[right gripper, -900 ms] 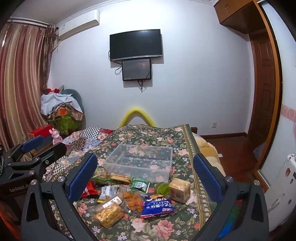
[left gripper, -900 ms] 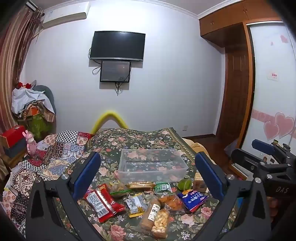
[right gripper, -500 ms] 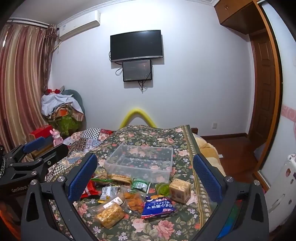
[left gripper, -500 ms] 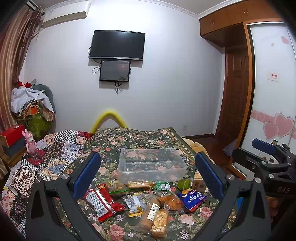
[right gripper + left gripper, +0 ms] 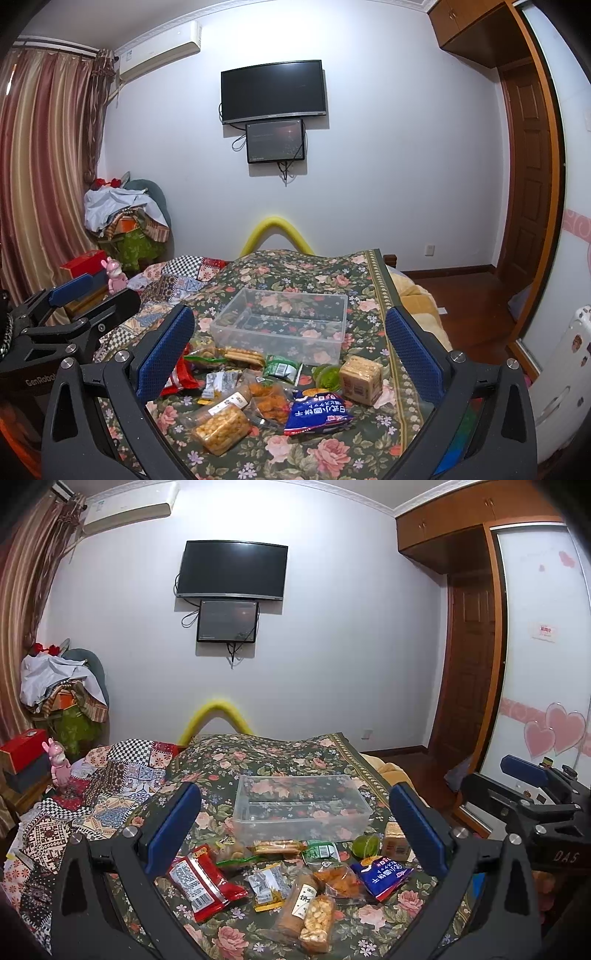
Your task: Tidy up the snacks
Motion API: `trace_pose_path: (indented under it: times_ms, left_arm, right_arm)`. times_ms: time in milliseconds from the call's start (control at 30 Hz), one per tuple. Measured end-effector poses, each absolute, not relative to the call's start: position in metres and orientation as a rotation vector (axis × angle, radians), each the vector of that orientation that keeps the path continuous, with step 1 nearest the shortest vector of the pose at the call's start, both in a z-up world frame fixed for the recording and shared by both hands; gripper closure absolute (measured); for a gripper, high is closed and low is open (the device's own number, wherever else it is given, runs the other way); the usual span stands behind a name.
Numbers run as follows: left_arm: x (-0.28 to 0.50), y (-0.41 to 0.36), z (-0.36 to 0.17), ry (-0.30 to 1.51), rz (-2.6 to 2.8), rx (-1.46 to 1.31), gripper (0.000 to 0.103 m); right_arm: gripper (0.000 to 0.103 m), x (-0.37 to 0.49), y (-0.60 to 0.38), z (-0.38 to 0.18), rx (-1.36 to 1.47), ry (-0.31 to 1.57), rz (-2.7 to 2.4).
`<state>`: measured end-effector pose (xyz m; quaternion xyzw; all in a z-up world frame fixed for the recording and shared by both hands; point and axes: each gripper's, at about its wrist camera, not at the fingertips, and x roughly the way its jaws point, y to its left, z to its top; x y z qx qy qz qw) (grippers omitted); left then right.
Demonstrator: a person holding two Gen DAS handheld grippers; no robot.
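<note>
From the left wrist camera, our left gripper (image 5: 295, 827) stands spread wide with nothing between its blue pads. Its black frame cuts off the lower corners of the frame, hiding part of the floral bedspread (image 5: 266, 753). The clear plastic box (image 5: 301, 806) sits at centre, empty, and the snacks lie in front of it: a red packet (image 5: 205, 882), a blue packet (image 5: 380, 877) and a clear pack of biscuits (image 5: 316, 919). Small print on the wrappers is unreadable. Our right gripper (image 5: 532, 794) shows only partly at the right edge.

From the right wrist camera, our right gripper (image 5: 290, 343) is likewise spread and holds nothing. The box (image 5: 284, 325) lies centre, the blue packet (image 5: 319, 410) lower centre, and a square cracker pack (image 5: 360, 378) to its right. The red packet (image 5: 181, 376) is half hidden behind the left finger. The left gripper (image 5: 66, 314) is cropped at the left edge.
</note>
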<state>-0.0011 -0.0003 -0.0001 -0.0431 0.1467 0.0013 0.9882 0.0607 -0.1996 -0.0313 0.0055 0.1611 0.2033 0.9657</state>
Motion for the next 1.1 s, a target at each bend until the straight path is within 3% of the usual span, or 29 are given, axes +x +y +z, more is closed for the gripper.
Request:
trace_pose_path:
  times_ms: [633,1000,1100]
  left_arm:
    - [0.001,-0.005,-0.001,0.294,-0.006,-0.087,0.000]
    - [0.021,0.017,-0.021,0.389,-0.008,-0.098,0.000]
    - [0.030,0.030,-0.033,0.396,-0.002,-0.101,0.000]
  right_arm:
    - [0.000,0.062,-0.202,-0.032,0.019,0.330,0.408]
    - [0.000,0.077,-0.202,-0.044,0.027,0.384,0.408]
    - [0.006,0.084,-0.204,-0.052,0.025,0.414,0.401]
